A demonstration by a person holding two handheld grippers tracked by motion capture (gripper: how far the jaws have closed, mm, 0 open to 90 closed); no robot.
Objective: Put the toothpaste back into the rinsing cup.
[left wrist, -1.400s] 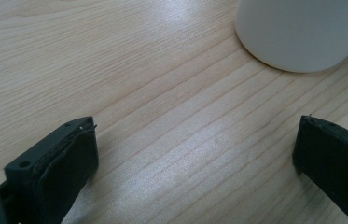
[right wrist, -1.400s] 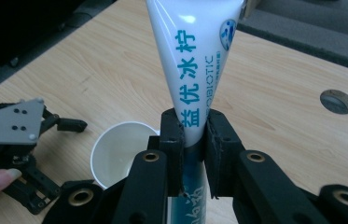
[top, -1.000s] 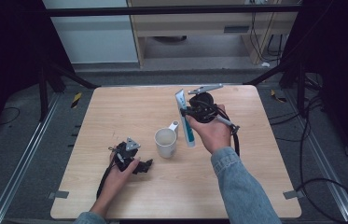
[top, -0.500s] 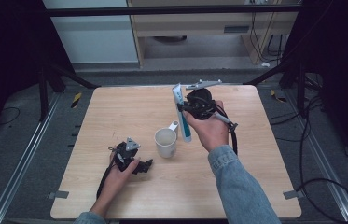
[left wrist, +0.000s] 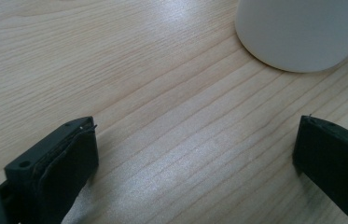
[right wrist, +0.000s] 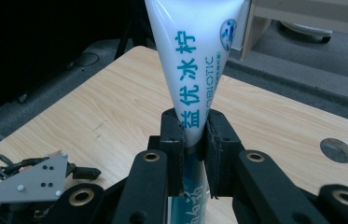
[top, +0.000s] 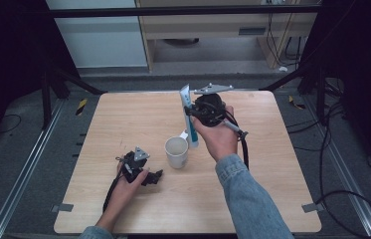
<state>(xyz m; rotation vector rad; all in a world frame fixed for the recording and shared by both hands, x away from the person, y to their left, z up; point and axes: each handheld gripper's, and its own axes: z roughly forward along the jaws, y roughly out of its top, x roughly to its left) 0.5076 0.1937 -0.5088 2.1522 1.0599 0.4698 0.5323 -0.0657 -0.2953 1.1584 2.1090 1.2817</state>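
Note:
My right gripper [top: 191, 111] is held above the table behind the white mug [top: 177, 152], shut on a white and blue toothpaste tube [top: 191, 130]. In the right gripper view the pads [right wrist: 174, 140] clamp the tube [right wrist: 195, 70] near its middle; the flat crimped end stands up and the blue end hangs below the jaws. My left gripper [top: 155, 175] rests on the table to the left of the mug. Its jaws [left wrist: 195, 135] stand wide open over bare wood, with the mug's base [left wrist: 302, 32] just beyond them.
The light wooden table [top: 282, 174] ends at dark floor on all sides. A round hole [right wrist: 336, 149] sits in the tabletop. A cable [top: 245, 149] trails from the right gripper along the forearm. A shelf unit [top: 213, 30] stands beyond the far edge.
The right hand has carried the tube slightly up and to the left, away from the mug. The left hand and the mug have kept still.

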